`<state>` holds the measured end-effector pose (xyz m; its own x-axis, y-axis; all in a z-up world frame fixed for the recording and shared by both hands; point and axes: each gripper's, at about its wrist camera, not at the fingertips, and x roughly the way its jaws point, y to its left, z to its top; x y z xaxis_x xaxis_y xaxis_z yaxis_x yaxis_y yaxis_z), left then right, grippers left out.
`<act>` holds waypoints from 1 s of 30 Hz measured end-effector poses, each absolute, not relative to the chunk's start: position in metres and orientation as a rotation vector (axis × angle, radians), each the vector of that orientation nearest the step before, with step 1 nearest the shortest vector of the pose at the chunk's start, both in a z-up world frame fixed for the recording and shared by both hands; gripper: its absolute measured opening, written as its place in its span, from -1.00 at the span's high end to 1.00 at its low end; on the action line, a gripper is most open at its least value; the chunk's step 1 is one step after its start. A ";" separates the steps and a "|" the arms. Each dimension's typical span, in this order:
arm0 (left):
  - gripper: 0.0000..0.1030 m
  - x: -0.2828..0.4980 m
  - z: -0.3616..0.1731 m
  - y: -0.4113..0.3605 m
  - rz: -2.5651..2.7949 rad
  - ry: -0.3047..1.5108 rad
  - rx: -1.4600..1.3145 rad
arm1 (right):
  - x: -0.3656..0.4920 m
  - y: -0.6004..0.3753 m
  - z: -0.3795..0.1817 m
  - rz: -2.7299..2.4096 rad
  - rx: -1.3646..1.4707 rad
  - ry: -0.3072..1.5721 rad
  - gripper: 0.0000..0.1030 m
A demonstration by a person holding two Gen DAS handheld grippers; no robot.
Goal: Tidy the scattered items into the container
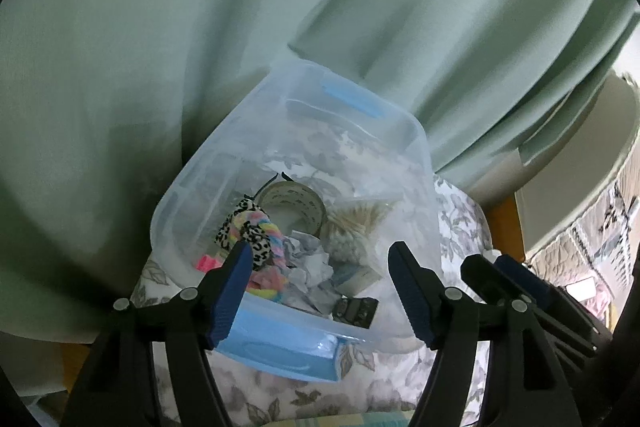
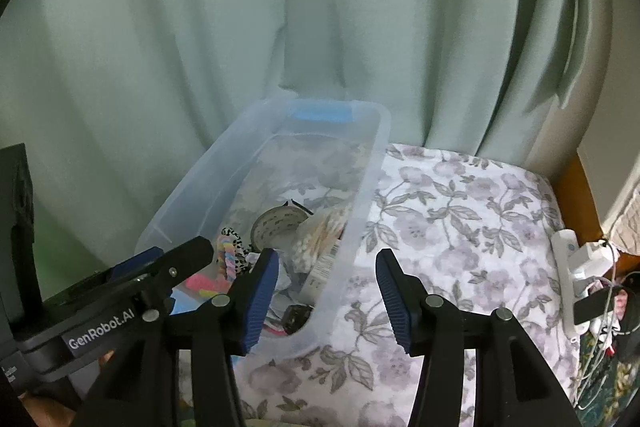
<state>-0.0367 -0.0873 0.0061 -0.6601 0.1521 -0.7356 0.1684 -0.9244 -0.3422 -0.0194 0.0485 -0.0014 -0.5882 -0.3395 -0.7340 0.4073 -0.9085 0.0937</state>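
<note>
A clear plastic container (image 1: 418, 135) with blue handles sits on a floral sheet (image 2: 460, 211). Inside lie a tape roll (image 1: 296, 203), a leopard and pastel scrunchie (image 1: 256, 239), crumpled paper (image 1: 312, 263), a bag of cotton swabs (image 1: 352, 223), a pink item (image 1: 208, 261) and a black clip (image 1: 356, 309). My left gripper (image 1: 320, 267) hangs open over the container's near end, nothing between its pads. My right gripper (image 2: 326, 267) is open astride the container's right wall (image 2: 360, 211), holding nothing. Each gripper shows at the edge of the other's view, the left gripper (image 2: 160, 259) low on the left.
A pale green curtain (image 2: 320, 27) hangs close behind the container. The wooden bed frame (image 2: 576, 187) borders the sheet on the right. Beyond it lie a white power strip (image 2: 568, 267) with plugs and tangled cables (image 2: 608, 299).
</note>
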 end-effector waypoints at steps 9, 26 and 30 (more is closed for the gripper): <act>-0.63 -0.023 0.021 -0.058 -2.781 0.410 1.268 | -0.009 0.083 0.005 -2.515 1.124 0.051 -0.13; -0.64 -0.006 0.031 -0.001 -2.762 0.156 1.282 | 0.011 0.133 0.012 -2.512 1.117 0.017 -0.24; -0.64 -0.004 0.032 0.006 -2.754 0.128 1.284 | 0.012 0.144 0.013 -2.519 1.120 -0.016 -0.24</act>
